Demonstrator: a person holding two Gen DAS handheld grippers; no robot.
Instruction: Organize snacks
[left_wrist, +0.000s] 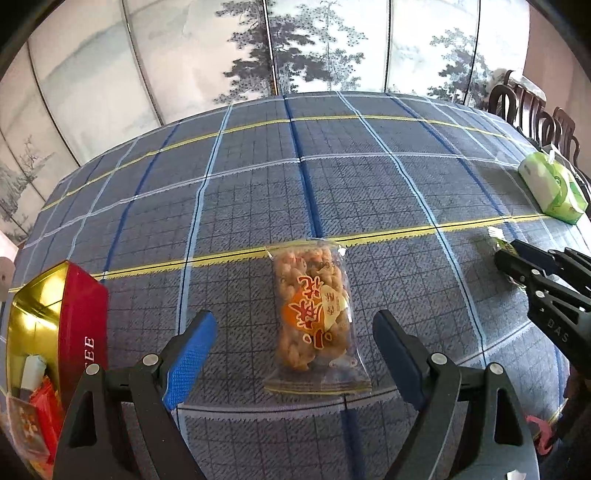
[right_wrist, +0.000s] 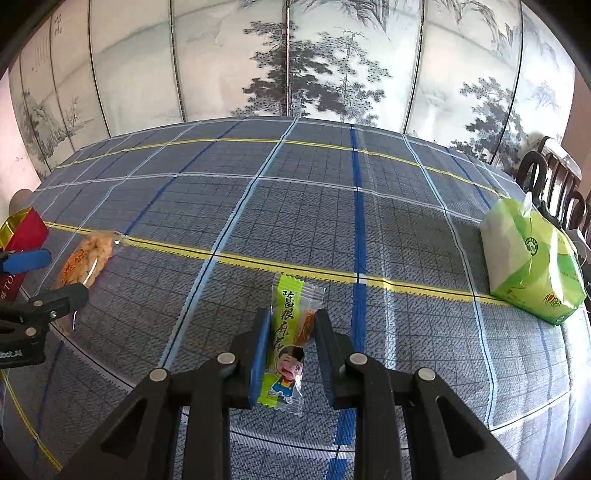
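Note:
A clear packet of fried twists with an orange label (left_wrist: 314, 317) lies flat on the checked tablecloth. My left gripper (left_wrist: 295, 325) is open, its jaws standing wide on either side of the packet without touching it. The packet also shows in the right wrist view (right_wrist: 86, 258). My right gripper (right_wrist: 291, 321) is shut on a green snack packet with a cartoon boy (right_wrist: 288, 343), which sits between the pads, at or just above the cloth. A red tin with a gold inside (left_wrist: 55, 317) stands at the left and holds several snack packets.
A green and white tissue pack (right_wrist: 532, 262) lies at the right of the table, and it also shows in the left wrist view (left_wrist: 550, 188). Dark wooden chairs (right_wrist: 554, 177) stand behind it. A painted folding screen (right_wrist: 295, 55) backs the table.

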